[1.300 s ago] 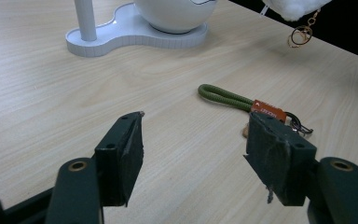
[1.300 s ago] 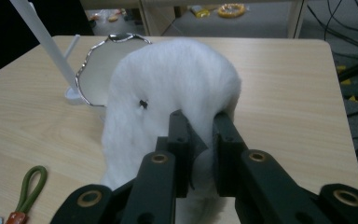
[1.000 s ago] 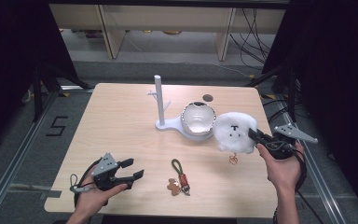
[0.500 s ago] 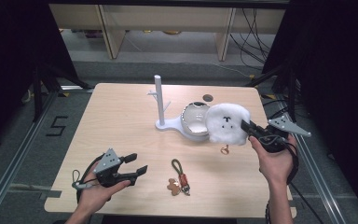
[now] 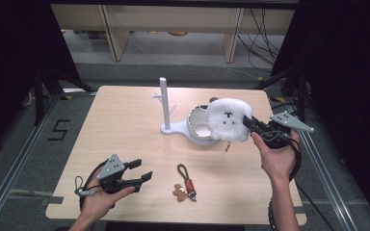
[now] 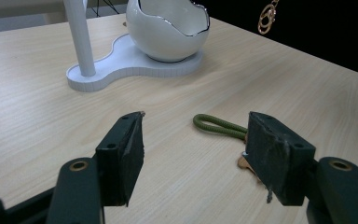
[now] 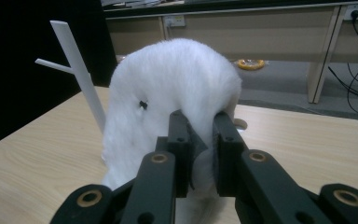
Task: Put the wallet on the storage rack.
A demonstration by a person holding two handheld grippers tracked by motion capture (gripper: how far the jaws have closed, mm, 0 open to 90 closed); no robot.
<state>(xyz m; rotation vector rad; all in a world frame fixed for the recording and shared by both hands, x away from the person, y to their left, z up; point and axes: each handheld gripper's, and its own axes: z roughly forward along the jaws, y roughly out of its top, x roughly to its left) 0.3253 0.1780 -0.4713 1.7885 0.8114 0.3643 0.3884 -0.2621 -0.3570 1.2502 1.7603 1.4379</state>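
Observation:
A white fluffy plush charm (image 5: 228, 120) with a small stitched face hangs in the air over the white egg-shaped bowl (image 5: 200, 126). My right gripper (image 5: 249, 125) is shut on its right edge; in the right gripper view the jaws pinch the white fur (image 7: 168, 93). A gold ring (image 5: 227, 146) dangles below the plush. The bowl shares a white base with an upright branched post (image 5: 165, 103). My left gripper (image 5: 142, 169) rests open near the table's front left, and an olive-cord keychain (image 6: 219, 126) lies just beyond its jaws.
The keychain (image 5: 185, 180) with a brown tag lies at the table's front centre. The wooden table (image 5: 120, 125) has bare surface on its left half. Shelving and cables stand beyond the far edge; metal frame rails run along both sides.
My right gripper has lifted the plush charm off the table and carried it left and up, in front of the bowl. The left gripper has barely shifted.

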